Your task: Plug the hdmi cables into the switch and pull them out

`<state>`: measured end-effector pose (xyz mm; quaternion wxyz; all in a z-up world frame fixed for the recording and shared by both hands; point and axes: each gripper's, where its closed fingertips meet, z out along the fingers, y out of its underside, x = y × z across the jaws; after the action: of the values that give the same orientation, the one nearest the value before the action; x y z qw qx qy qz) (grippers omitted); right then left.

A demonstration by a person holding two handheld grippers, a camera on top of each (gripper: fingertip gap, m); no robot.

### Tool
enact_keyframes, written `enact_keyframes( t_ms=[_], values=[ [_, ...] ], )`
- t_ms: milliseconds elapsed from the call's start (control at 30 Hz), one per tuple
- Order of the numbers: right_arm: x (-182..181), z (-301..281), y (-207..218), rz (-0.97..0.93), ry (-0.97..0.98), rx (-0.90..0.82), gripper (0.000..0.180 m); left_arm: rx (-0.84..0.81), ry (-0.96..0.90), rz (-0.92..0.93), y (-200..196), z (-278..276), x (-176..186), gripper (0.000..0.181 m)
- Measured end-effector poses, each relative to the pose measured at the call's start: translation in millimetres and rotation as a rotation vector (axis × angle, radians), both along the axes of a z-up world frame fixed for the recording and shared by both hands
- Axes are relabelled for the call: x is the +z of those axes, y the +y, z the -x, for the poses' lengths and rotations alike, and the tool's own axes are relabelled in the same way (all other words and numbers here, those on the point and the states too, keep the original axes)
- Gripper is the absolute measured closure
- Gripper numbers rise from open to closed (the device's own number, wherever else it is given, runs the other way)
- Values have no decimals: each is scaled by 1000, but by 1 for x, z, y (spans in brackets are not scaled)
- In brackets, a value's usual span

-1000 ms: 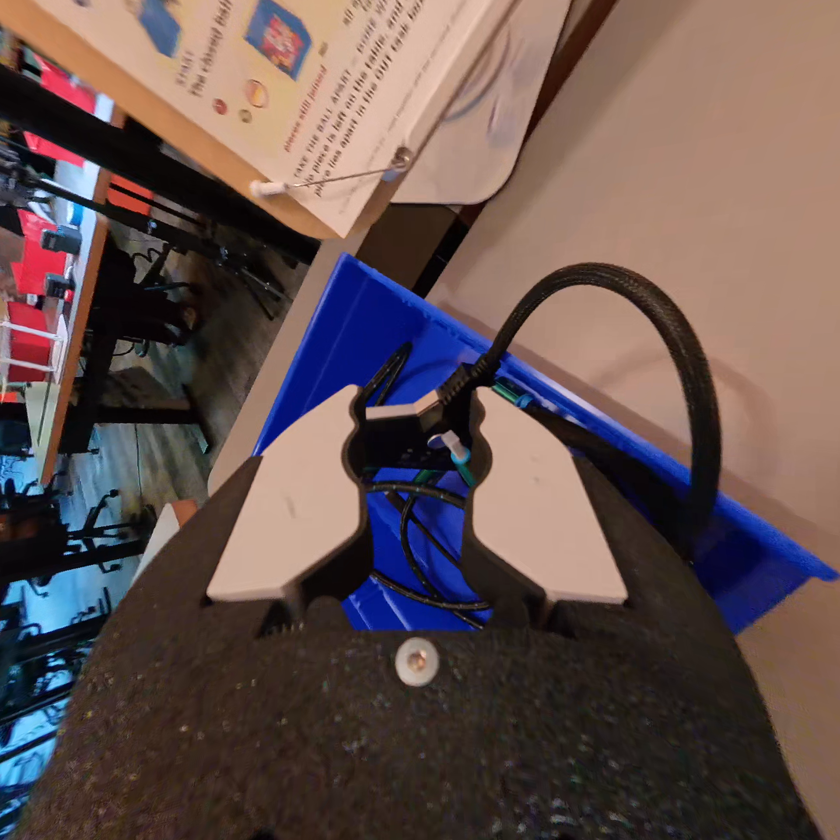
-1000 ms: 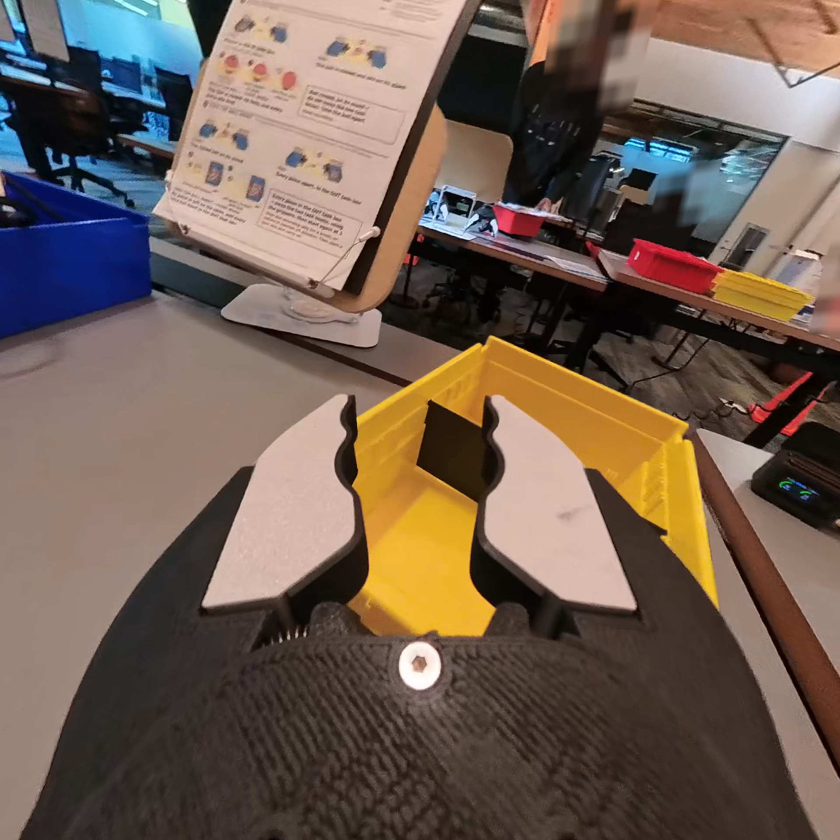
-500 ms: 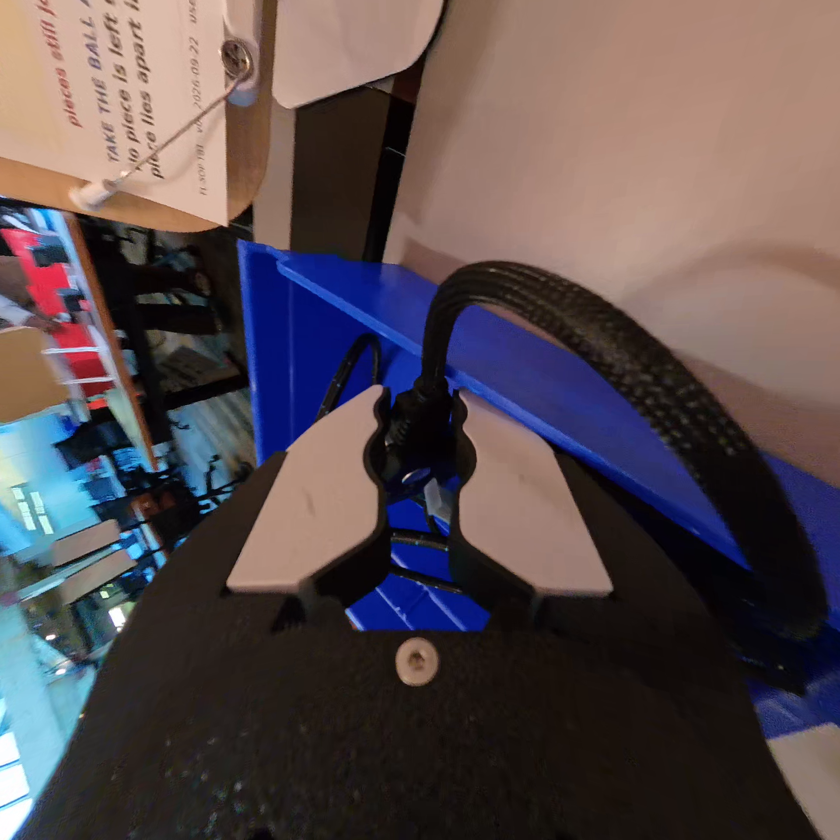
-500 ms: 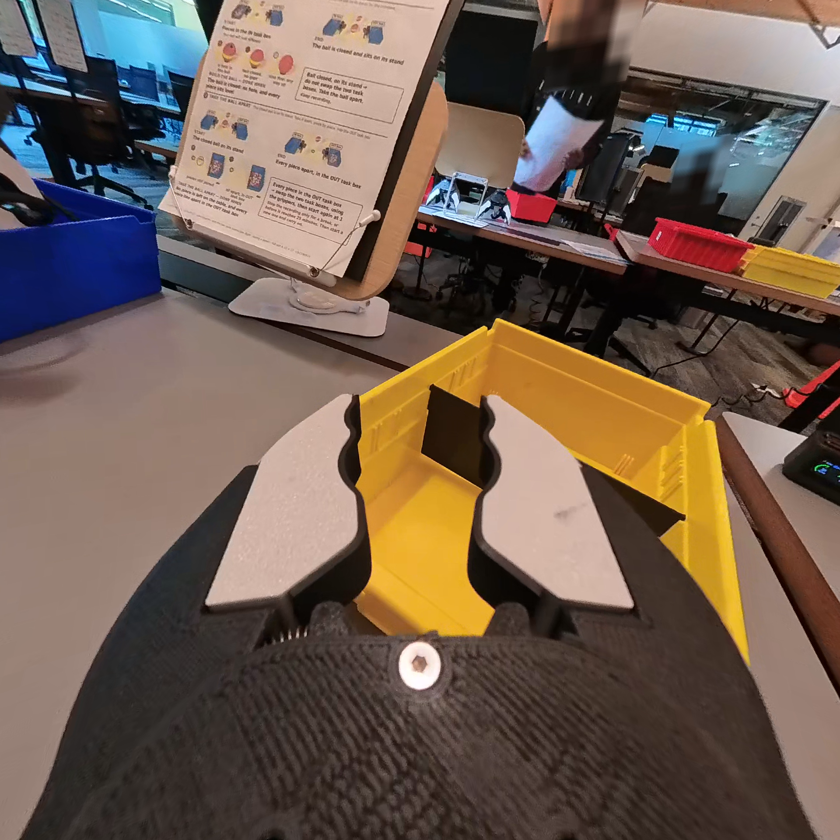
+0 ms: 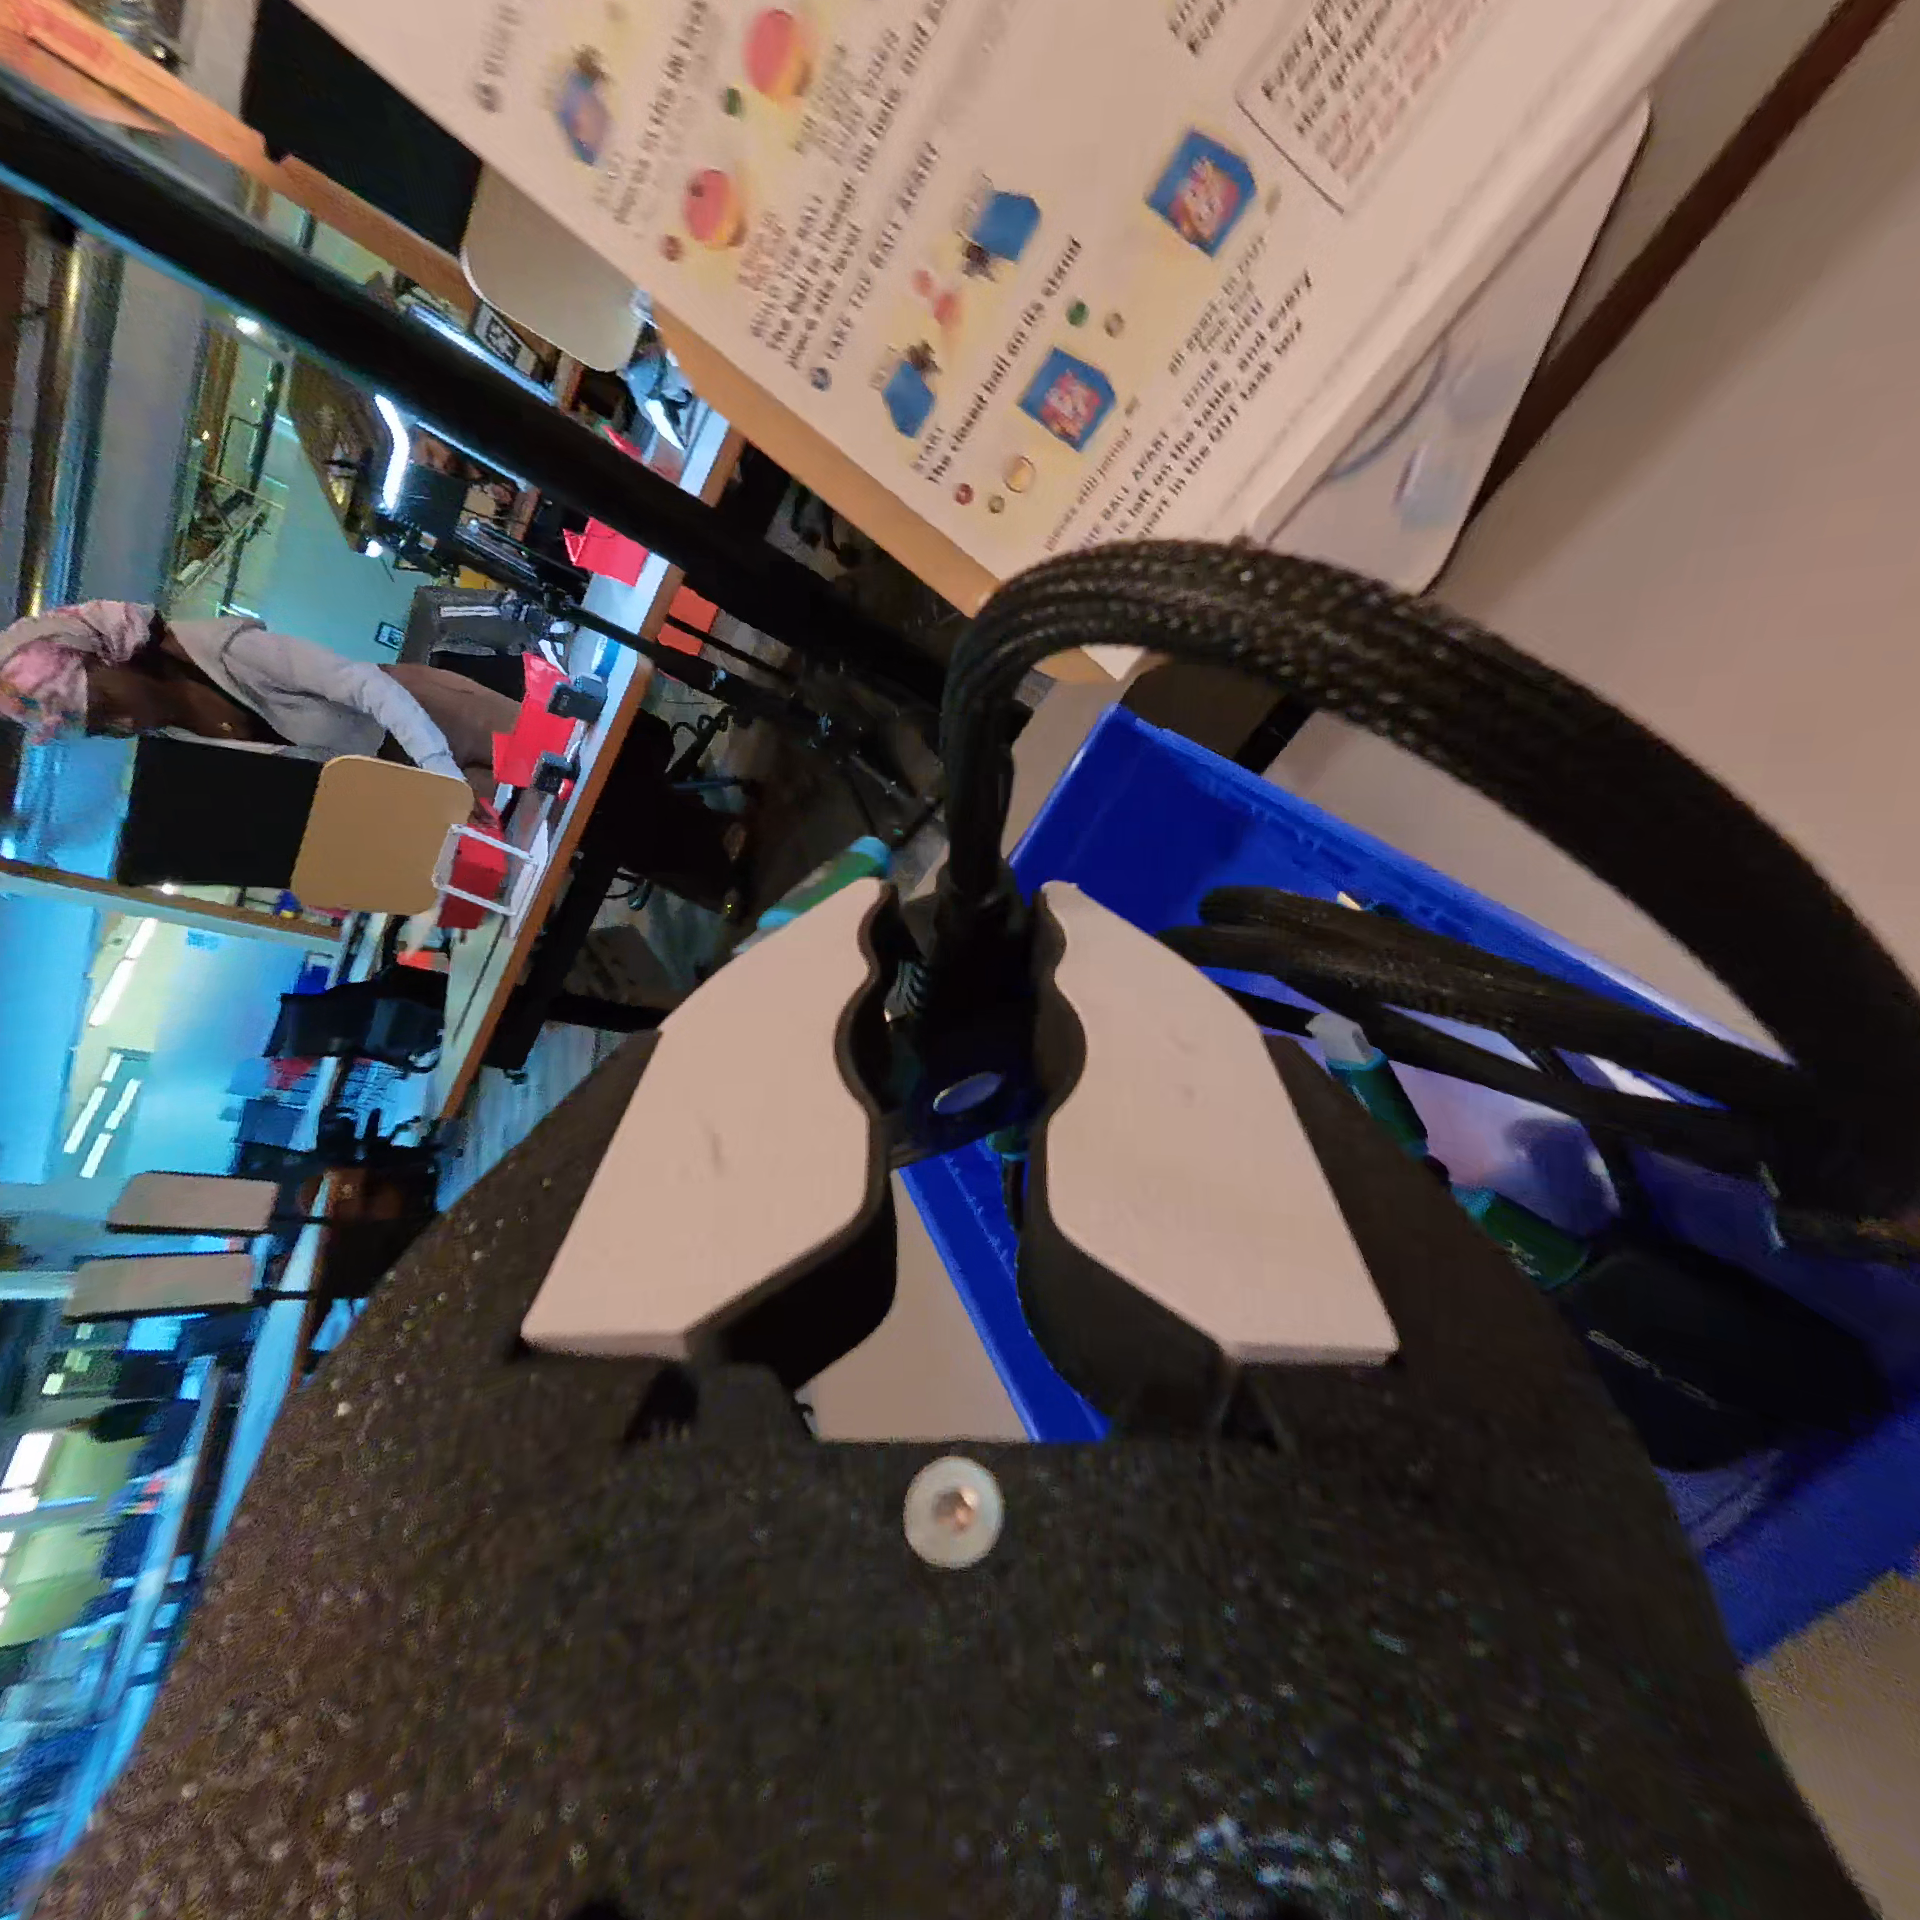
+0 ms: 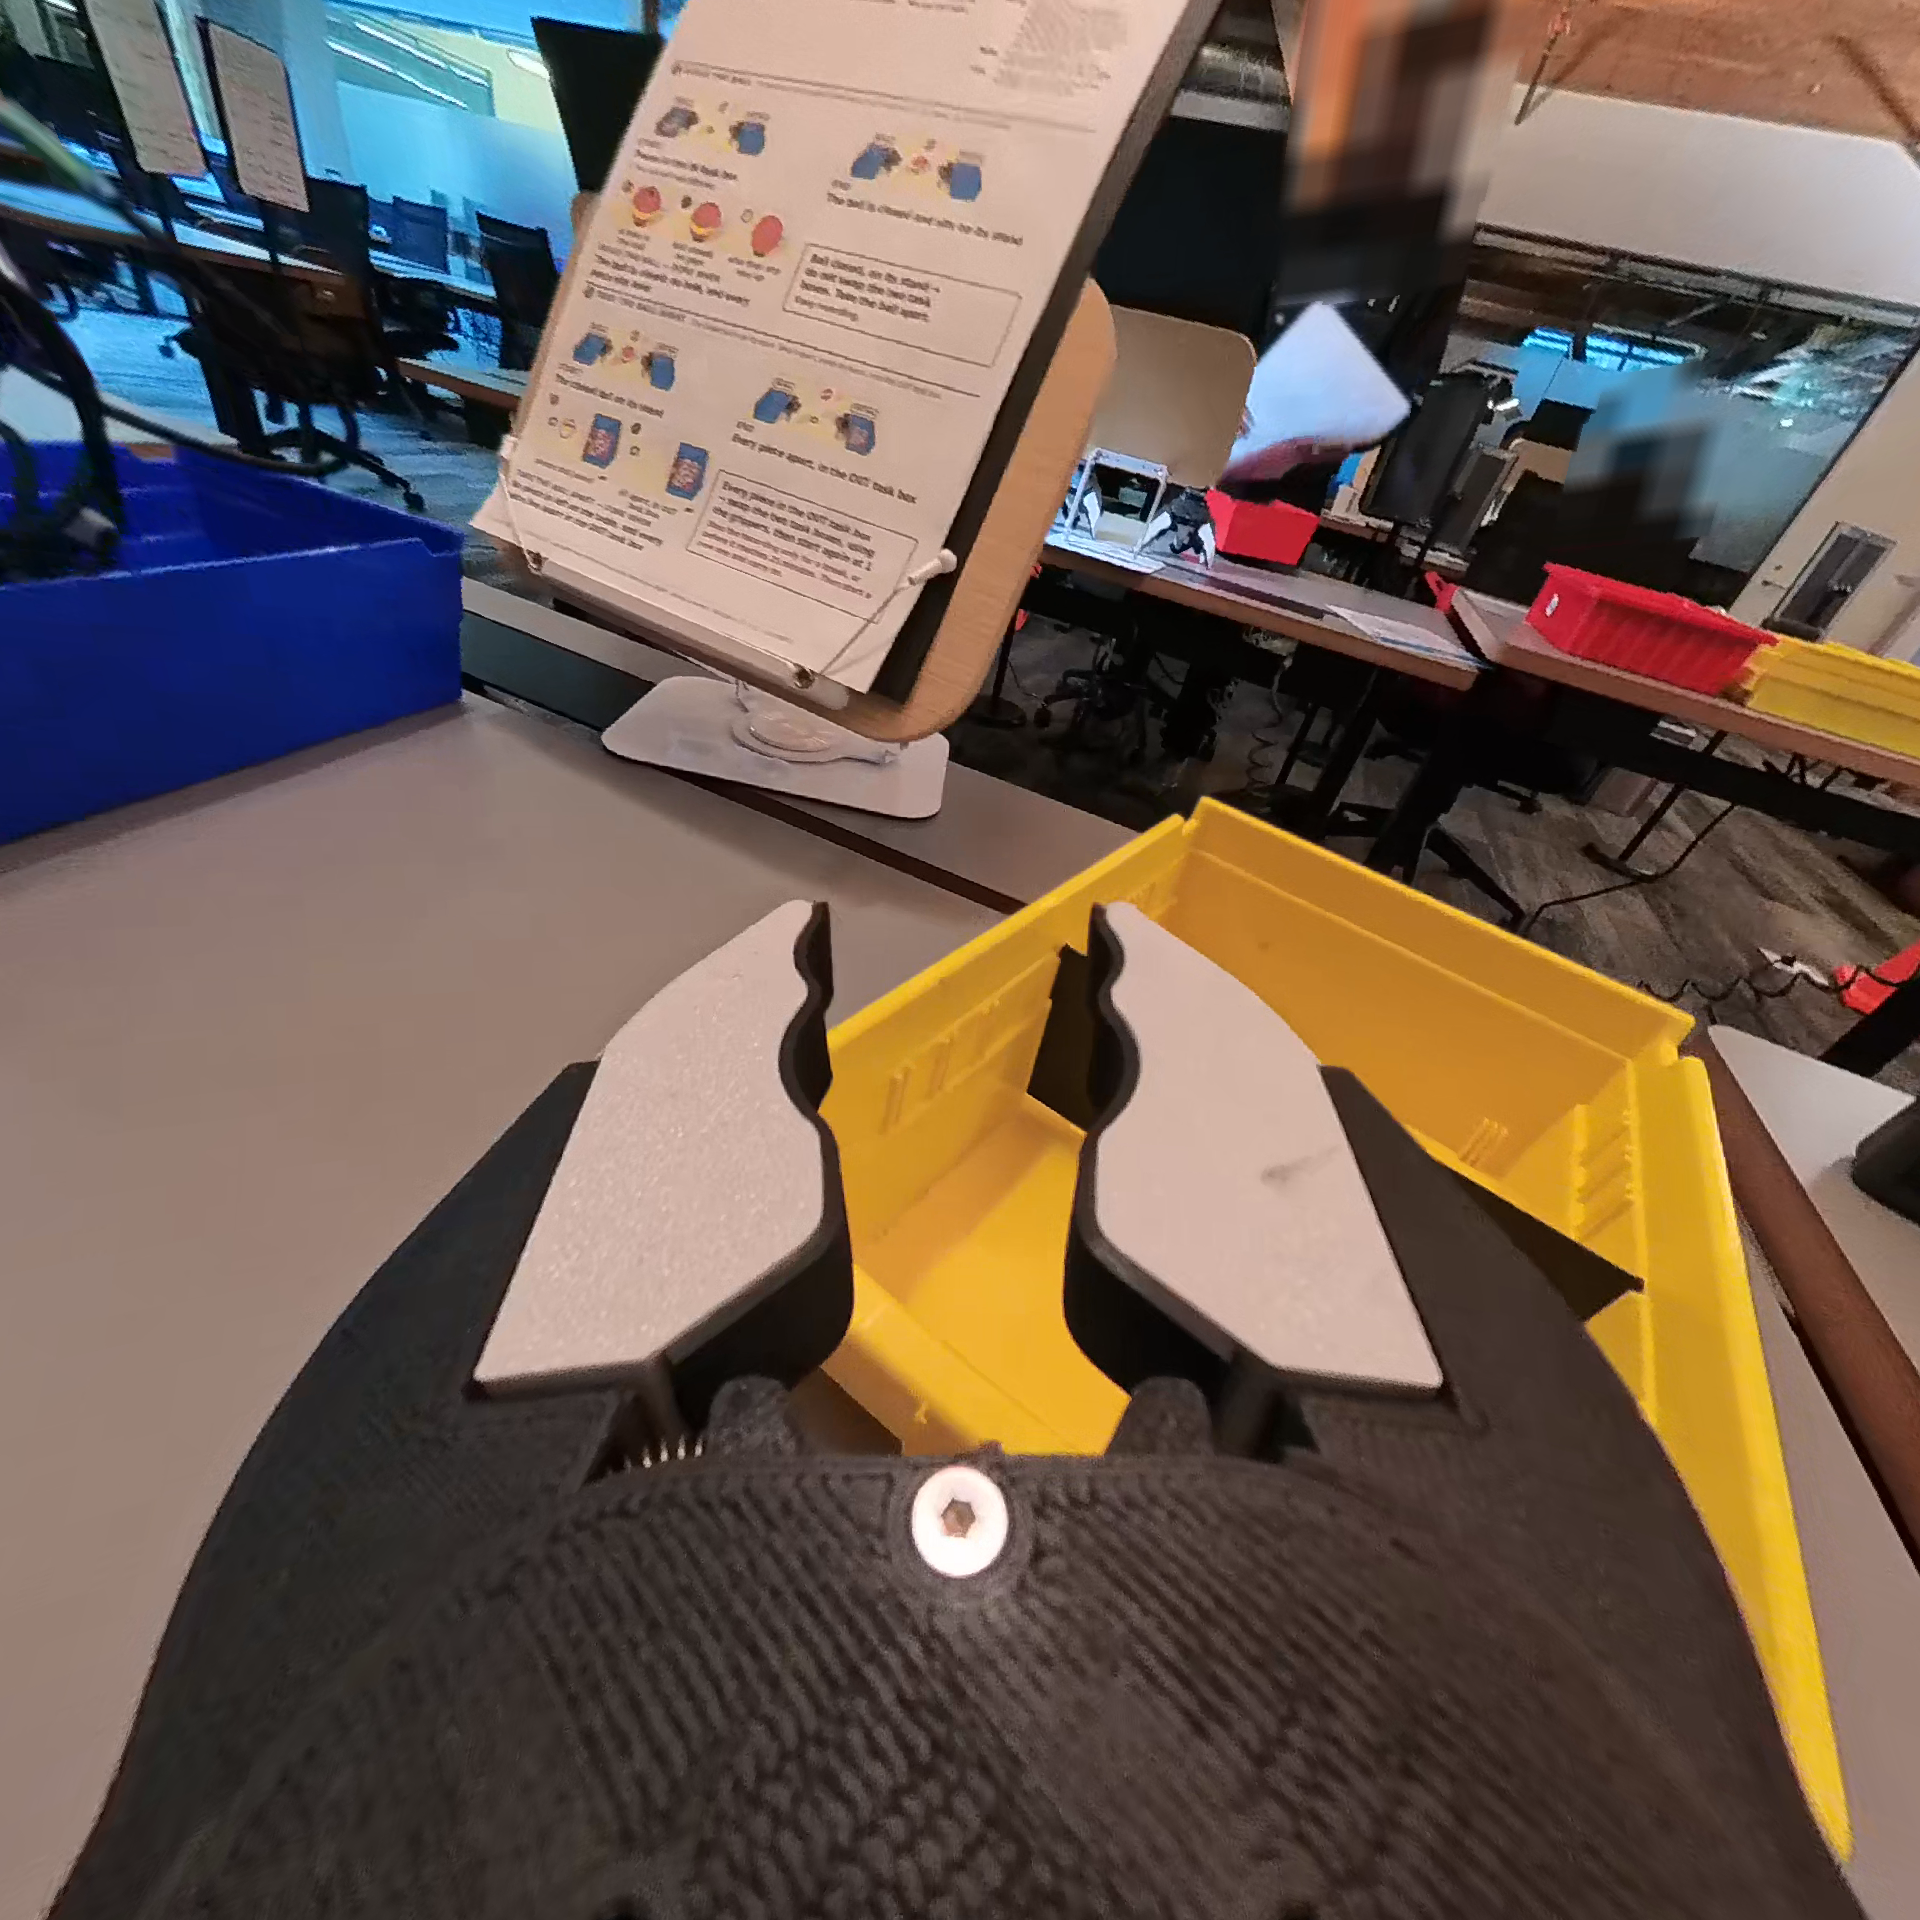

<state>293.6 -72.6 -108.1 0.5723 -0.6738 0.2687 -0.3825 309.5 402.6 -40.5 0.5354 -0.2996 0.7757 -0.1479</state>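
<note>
At the centre of the left wrist view, the left tongs (image 5: pixel 961 997) are closed narrow on the moulded black plug end of a thick black braided HDMI cable (image 5: pixel 1507 686), which arches from the tips up through the upper middle of the frame and comes down at the right edge toward the blue plastic bin (image 5: pixel 1174 790). More dark cables (image 5: pixel 1455 987) lie in that bin at centre right, along with some green-tipped items too blurred to identify. Judging by its tight, self-supporting loop, the braided cable looks stiff and springy, so it will probably push back and try to twist the plug; the rigid plug body is the sound place to hold, as now, rather than the sleeve, which could slip or kink. The metal connector face is hidden between the tongs, so its orientation cannot be read. In the right wrist view, the right tongs (image 6: pixel 956 935) stand parted and hold nothing, at lower centre over an open yellow plastic bin (image 6: pixel 1455 997) on the grey tabletop (image 6: pixel 312 987). A flat black piece (image 6: pixel 1060 1039) stands inside the yellow bin, partly behind the right-hand finger; whether it is the switch cannot be told, and no ports are visible. A white instruction sheet on a wooden stand (image 6: pixel 831 343) fills the upper middle.
</note>
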Motion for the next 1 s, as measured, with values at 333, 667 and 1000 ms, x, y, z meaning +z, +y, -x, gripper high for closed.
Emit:
enact_keyframes(
  t_ms=[333, 667, 1000],
  values=[
    [13, 9, 6, -49, -18, 33, 135, -36, -154, 246, 16, 40, 58, 157],
    [6, 9, 15, -16, -11, 57, 135, 17, -289, 428, 21, 23, 95, 157],
    [0, 3, 8, -31, 6, 37, 136, -71, -377, 432, 2, 11, 149, 157]
  ],
)
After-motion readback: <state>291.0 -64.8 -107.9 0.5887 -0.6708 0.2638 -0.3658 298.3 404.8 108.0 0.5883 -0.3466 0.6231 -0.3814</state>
